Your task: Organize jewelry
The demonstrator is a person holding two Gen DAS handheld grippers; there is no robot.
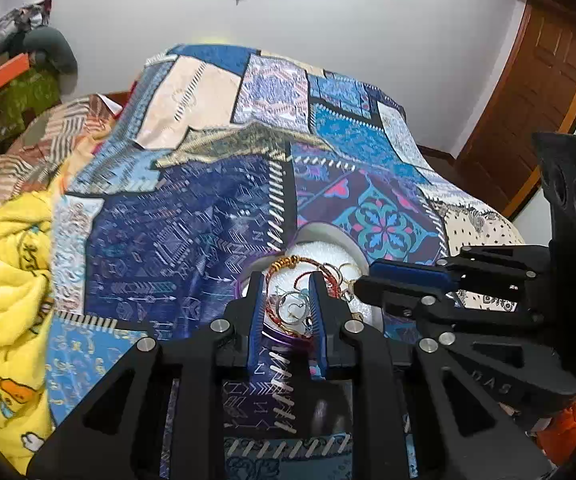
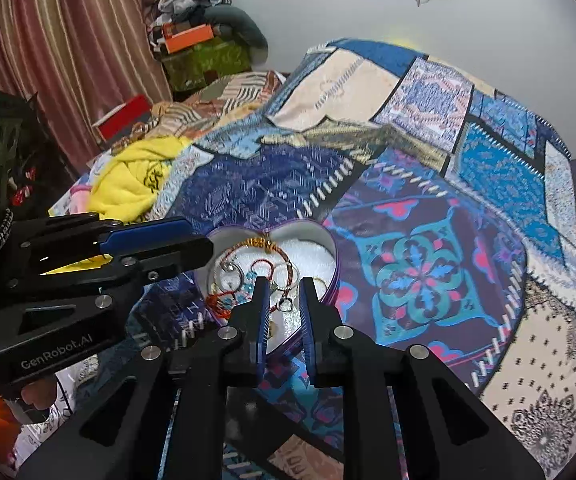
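Careful now — both of your tools are crowded over the purple heart-shaped tin [image 2: 327,276] with its white foam lining, which sits on the blue patchwork quilt [image 2: 407,152] covering the bed. All the jewelry is in that tin: a red and gold braided bracelet [image 2: 284,258], silver hoop rings [image 2: 230,276], and a tangle of red cord with turquoise beads [image 2: 224,300] at the near edge.

Your left hand-held gripper [image 1: 288,296] hovers with its blue pads a narrow way apart, and nothing looks pinched between them; the rings just show through the gap. Your right hand-held gripper [image 2: 284,300] has its jaws nearly together, a small ring in the slot between them, though I can't say it's actually caught.

Here's the risk, as I judge it: everything in there is looped together, so lifting one piece may drag the rest out onto the quilt, where small rings vanish into the busy pattern. The tin rests on soft bedding, so a downward push could tip it. And with the two tools this close, they may knock each other.
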